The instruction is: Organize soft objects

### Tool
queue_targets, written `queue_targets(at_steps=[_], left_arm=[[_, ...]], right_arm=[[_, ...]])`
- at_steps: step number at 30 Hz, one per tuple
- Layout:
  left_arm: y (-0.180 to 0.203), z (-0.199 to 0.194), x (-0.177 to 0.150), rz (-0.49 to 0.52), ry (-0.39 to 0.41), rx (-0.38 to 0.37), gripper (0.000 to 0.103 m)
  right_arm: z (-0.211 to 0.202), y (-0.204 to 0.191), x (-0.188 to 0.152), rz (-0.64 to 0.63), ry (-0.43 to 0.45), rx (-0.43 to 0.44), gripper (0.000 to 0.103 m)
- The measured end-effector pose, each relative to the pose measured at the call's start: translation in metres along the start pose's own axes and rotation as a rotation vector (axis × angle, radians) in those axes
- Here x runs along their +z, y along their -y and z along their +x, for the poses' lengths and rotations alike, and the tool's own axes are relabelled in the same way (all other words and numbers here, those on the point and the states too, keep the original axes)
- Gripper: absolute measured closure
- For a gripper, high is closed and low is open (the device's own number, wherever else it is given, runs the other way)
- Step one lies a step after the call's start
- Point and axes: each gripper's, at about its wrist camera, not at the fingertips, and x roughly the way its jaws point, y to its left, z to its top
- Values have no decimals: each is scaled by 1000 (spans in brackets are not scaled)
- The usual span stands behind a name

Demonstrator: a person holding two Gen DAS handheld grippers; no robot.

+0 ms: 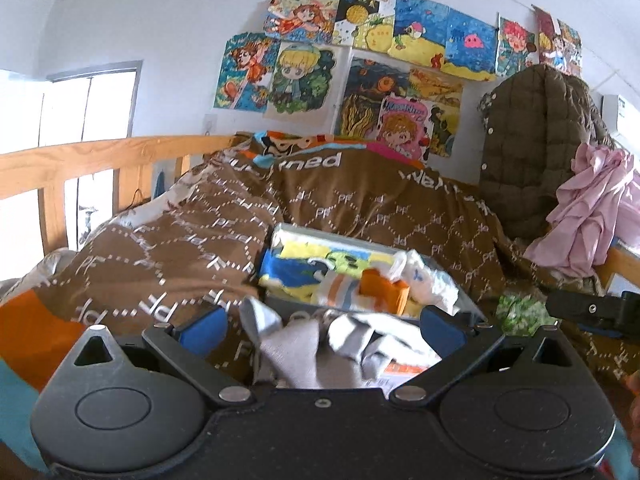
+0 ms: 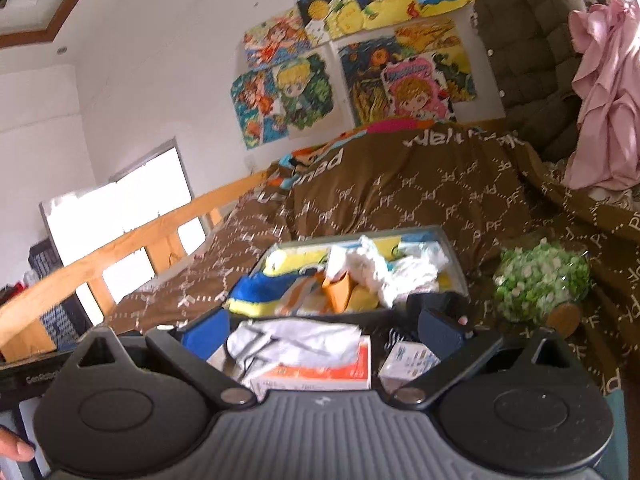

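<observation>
- Left wrist view: the left gripper (image 1: 320, 330) has its blue-padded fingers (image 1: 204, 326) spread wide, with a crumpled grey sock (image 1: 296, 344) lying loose between them; neither pad presses on it.
- Just beyond the fingers, toward 12 o'clock, an open grey storage box (image 1: 460, 288) sits on the brown patterned quilt (image 1: 168, 248) of the bed, filled with small socks: a blue-and-yellow one (image 1: 292, 272), an orange one (image 1: 384, 288) and white ones (image 1: 430, 280).
- At 3 o'clock the tip of the right gripper (image 1: 592, 312) enters the edge of the picture.
- At 2 o'clock a pink garment (image 1: 596, 216) hangs over a dark quilted jacket (image 1: 532, 140).
- Right wrist view: the right gripper (image 2: 320, 330) also has its fingers (image 2: 208, 332) spread, holding nothing.
- Between them lies a white cloth (image 2: 296, 340) on an orange-and-white carton (image 2: 320, 372).
- The box (image 2: 456, 256) of socks stands at 12 o'clock, and a green-and-white floral bundle (image 2: 540, 280) rests on the quilt at 2 o'clock.
</observation>
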Motion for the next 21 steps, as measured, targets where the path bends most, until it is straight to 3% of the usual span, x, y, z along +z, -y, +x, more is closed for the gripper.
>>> queue_targets(at_steps=[10,21], left_arm=[[-19,14,-19,0,-48,-2,1],[-26,32,-28,0,-93,-26,1]], right_arm=[[25,-26,-21,-105,-98,-1,0],[42,-34,-31,-171,-138,-26,0]])
